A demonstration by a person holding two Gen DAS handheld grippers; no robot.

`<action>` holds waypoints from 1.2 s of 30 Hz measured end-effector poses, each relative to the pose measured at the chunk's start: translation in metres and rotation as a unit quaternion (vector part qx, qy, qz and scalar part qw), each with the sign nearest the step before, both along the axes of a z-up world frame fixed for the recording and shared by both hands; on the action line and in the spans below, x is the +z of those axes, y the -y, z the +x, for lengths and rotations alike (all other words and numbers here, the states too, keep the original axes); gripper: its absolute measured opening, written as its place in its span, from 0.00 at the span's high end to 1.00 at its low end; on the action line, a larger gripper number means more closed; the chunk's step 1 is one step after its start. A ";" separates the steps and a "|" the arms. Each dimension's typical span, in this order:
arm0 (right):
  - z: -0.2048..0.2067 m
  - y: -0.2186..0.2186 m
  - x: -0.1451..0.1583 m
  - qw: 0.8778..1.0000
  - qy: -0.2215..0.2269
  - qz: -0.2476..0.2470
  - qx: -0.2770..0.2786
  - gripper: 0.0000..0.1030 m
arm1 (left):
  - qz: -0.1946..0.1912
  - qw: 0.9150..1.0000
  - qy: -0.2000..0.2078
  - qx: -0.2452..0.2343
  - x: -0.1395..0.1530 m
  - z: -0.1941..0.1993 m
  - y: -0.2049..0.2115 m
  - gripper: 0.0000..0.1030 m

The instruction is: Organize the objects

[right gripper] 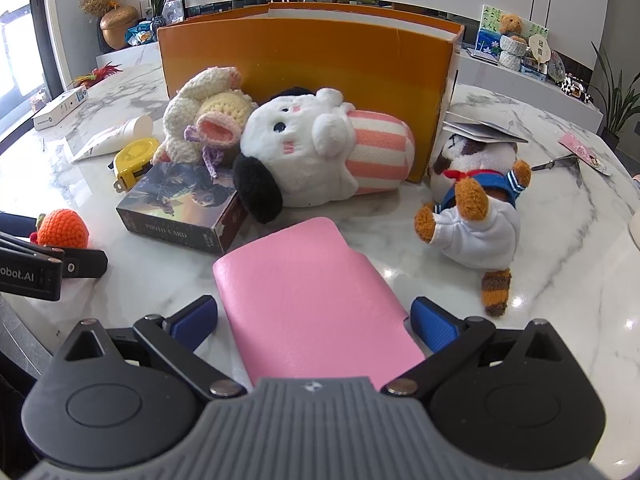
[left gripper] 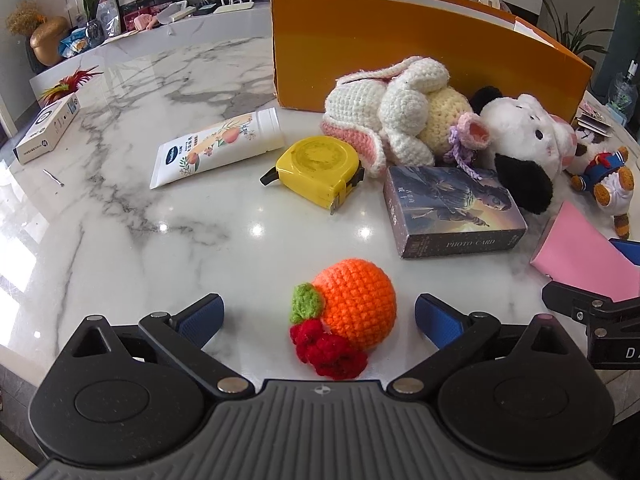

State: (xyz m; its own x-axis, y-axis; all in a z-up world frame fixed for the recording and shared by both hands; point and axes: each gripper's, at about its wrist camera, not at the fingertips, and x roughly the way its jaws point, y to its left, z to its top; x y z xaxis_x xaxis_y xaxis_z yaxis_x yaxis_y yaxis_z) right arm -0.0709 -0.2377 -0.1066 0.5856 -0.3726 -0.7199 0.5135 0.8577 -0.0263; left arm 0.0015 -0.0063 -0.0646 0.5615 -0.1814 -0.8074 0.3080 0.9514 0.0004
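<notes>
My left gripper (left gripper: pixel 319 316) is open, its blue pads either side of a crocheted orange fruit (left gripper: pixel 354 302) with a green leaf and red berries, lying on the marble table. The fruit also shows in the right wrist view (right gripper: pixel 64 227). My right gripper (right gripper: pixel 314 318) is open around a pink wallet (right gripper: pixel 312 300) lying flat between its fingers; the wallet shows at the right in the left wrist view (left gripper: pixel 580 252). A large orange box (left gripper: pixel 420 48) stands open at the back, also in the right wrist view (right gripper: pixel 320 60).
Between grippers and box lie a photo-card box (left gripper: pixel 452 208), a yellow tape measure (left gripper: pixel 318 170), a cream tube (left gripper: pixel 216 146), a crocheted rabbit (left gripper: pixel 396 116), a white plush dog (right gripper: pixel 312 152) and a sailor-suited plush (right gripper: pixel 476 216). A white carton (left gripper: pixel 48 128) lies far left.
</notes>
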 end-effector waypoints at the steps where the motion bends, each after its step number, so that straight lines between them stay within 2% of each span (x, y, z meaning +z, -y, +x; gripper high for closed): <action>1: 0.000 0.000 0.000 1.000 0.000 0.000 0.000 0.01 | 0.000 1.000 0.000 0.000 0.000 0.000 0.000 0.00; 21: 0.000 0.000 0.001 1.000 -0.006 0.001 0.009 0.01 | -0.004 1.000 0.009 -0.016 0.005 -0.004 0.006 0.01; 24: 0.000 0.000 0.002 1.000 -0.008 0.002 0.011 0.01 | -0.005 1.000 0.014 -0.022 0.007 -0.005 0.007 0.14; 25: 0.000 0.000 0.002 1.000 -0.008 0.002 0.012 0.03 | -0.006 1.000 0.015 -0.023 0.008 -0.006 0.008 0.21; 26: -0.001 -0.001 0.003 1.000 -0.004 -0.002 0.013 0.09 | -0.006 1.000 0.016 -0.024 0.009 -0.006 0.008 0.27; 30: 0.000 -0.002 0.004 1.000 -0.004 -0.002 0.012 0.10 | -0.007 0.999 0.018 -0.029 0.010 -0.006 0.009 0.40; 31: 0.000 -0.001 0.004 1.000 -0.004 -0.003 0.011 0.10 | -0.007 0.999 0.019 -0.029 0.011 -0.007 0.009 0.47; 36: 0.000 -0.002 0.004 1.000 -0.003 -0.004 0.009 0.11 | -0.007 0.999 0.020 -0.028 0.011 -0.006 0.010 0.49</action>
State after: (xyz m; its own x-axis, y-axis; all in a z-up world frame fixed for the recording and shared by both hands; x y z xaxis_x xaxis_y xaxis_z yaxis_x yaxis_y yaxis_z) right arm -0.0712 -0.2359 -0.1022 0.5881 -0.3682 -0.7201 0.4976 0.8666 -0.0367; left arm -0.0047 -0.0163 -0.0538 0.5819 -0.2247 -0.7816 0.3615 0.9324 0.0011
